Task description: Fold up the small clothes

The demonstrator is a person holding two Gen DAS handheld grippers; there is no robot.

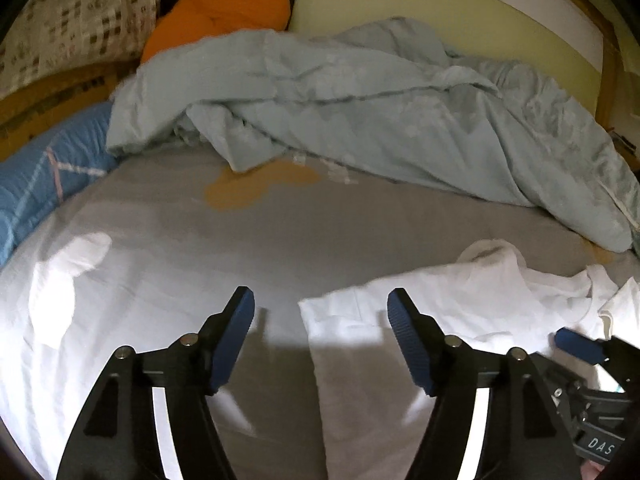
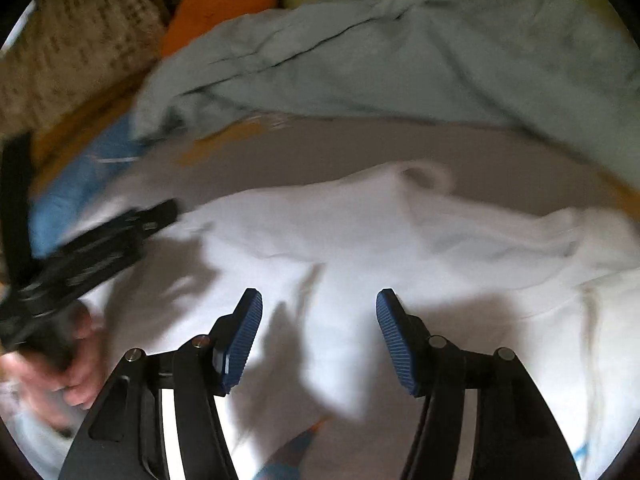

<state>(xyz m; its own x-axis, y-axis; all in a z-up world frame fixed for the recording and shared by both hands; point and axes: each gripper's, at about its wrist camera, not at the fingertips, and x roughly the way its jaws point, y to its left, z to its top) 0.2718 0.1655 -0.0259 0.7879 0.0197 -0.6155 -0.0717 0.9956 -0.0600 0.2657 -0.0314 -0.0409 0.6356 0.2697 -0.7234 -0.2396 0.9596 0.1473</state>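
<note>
While both grippers hang with jaws apart and empty, white garment (image 2: 360, 232) lies spread on bed (image 1: 180, 216), long axis across; right gripper (image 2: 319, 336) directly over it, left gripper (image 1: 320, 336) at its left edge, probably.

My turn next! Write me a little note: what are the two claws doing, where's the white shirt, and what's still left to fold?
Left claw: open, nothing in it, above the shirt's left edge.
Right claw: open, empty, over the shirt's middle.
White shirt: lies on the grey bed sheet, in front of the light blue quilt.
Done: left side looks folded to a straight edge.
Left: right side is still rumpled; finish folding.
</note>
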